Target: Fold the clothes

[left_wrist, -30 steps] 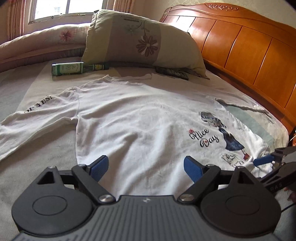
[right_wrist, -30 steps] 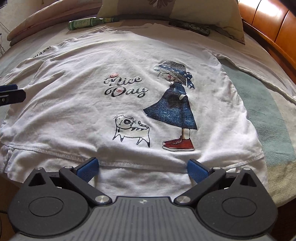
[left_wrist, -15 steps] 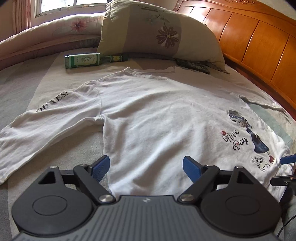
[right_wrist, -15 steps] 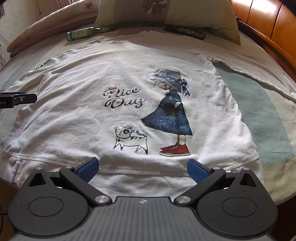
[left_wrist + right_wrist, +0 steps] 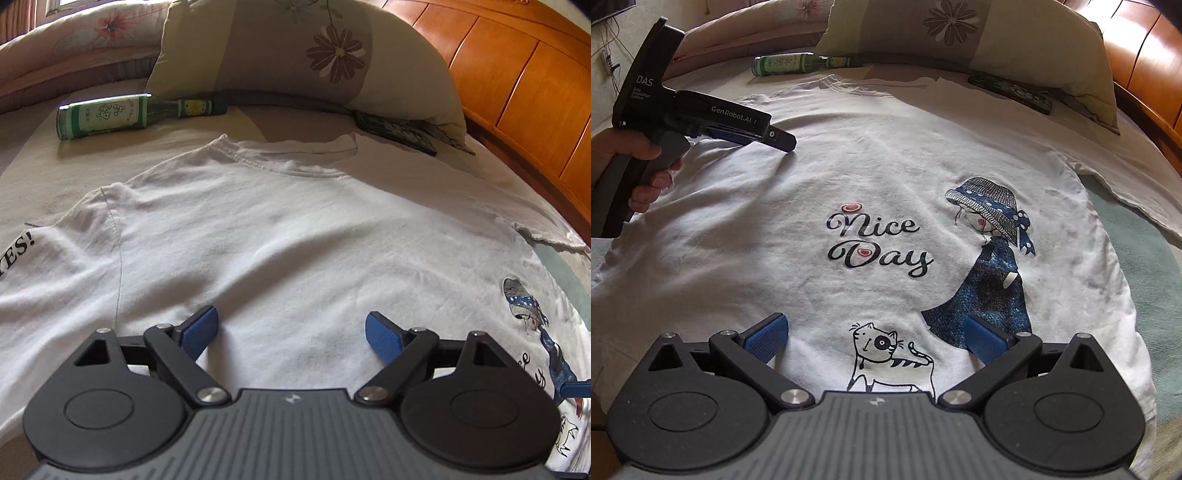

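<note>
Right wrist view: you had the bed [image 5: 1137, 236] filling the frame, its wooden headboard [image 5: 1145, 66] running along the far right. You had the white T-shirt [image 5: 886, 177] spread flat, print side up, over most of the cover, collar toward the far end and hem toward the near edge. One sleeve lay out to the right across the green stripe of the cover; the other, lettered sleeve ran off the left edge in the left wrist view. A flowered pillow [image 5: 997, 40] leaned at the far end against the headboard, with a rolled quilt [image 5: 74, 48] to its left.

You held the left gripper [image 5: 291, 334] low over the upper chest of the shirt, just right of the left shoulder seam. Its blue pads [image 5: 201, 332] were spread wide with only flat cloth showing between them, nothing pinched. Your hand [image 5: 635, 162] was wrapped round its handle at the left side of the shirt.

You held the right gripper [image 5: 875, 338] over the lower part of the shirt, jaws likewise spread wide, the printed cat [image 5: 886, 358] showing between the pads, nothing gripped. Whether either gripper's pads touched the cloth could not be told.

Smaller items: a green bottle [image 5: 110, 116] lay on its side beyond the collar, neck pointing right toward the pillow. A dark remote control [image 5: 1012, 92] lay at the pillow's near edge, beyond the right shoulder of the shirt.
</note>
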